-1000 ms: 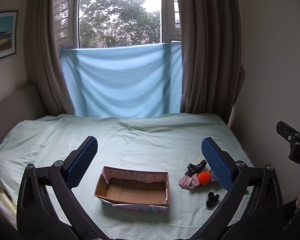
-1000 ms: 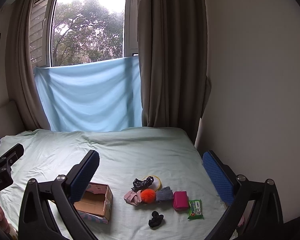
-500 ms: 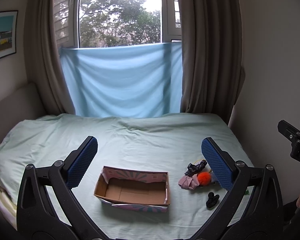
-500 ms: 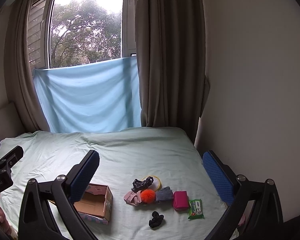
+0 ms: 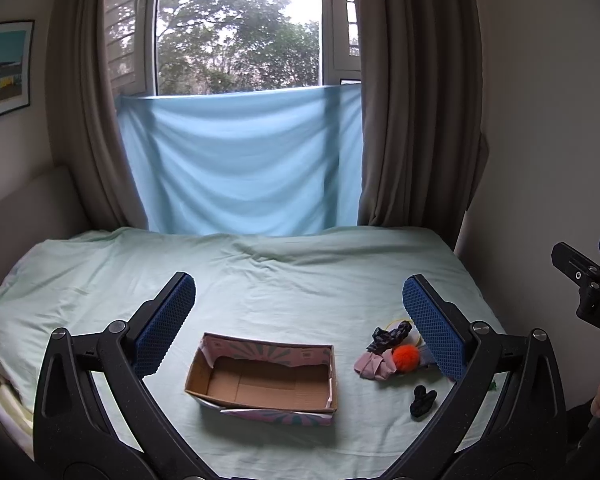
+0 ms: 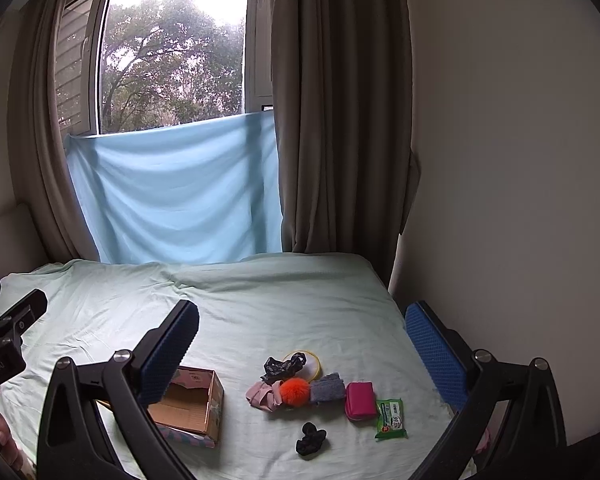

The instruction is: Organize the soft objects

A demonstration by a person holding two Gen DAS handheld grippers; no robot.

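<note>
Hovering: both grippers are hanging above the pale green sheeted bed [image 5: 300, 280], nothing gripped.
Bed: it is carrying everything, with the open brown cardboard box with patterned sides [image 5: 265, 380] sitting left of the soft pile.
Left gripper [image 5: 298, 320]: jaws are standing spread wide and empty, framing the box.
Right gripper [image 6: 300, 340]: jaws are likewise gaping and empty, the pile lying between and below them.
Pile: pink crumpled cloth [image 6: 262, 395], grey knitted square [image 6: 327, 388], magenta pouch [image 6: 360, 400], orange fluffy pompom [image 6: 295, 391] and black scrunchie [image 6: 310, 439] are lying near each other.
Advice: judging by spacing, lowering onto the lone scrunchie first is looking easiest, pinching its middle.
</note>
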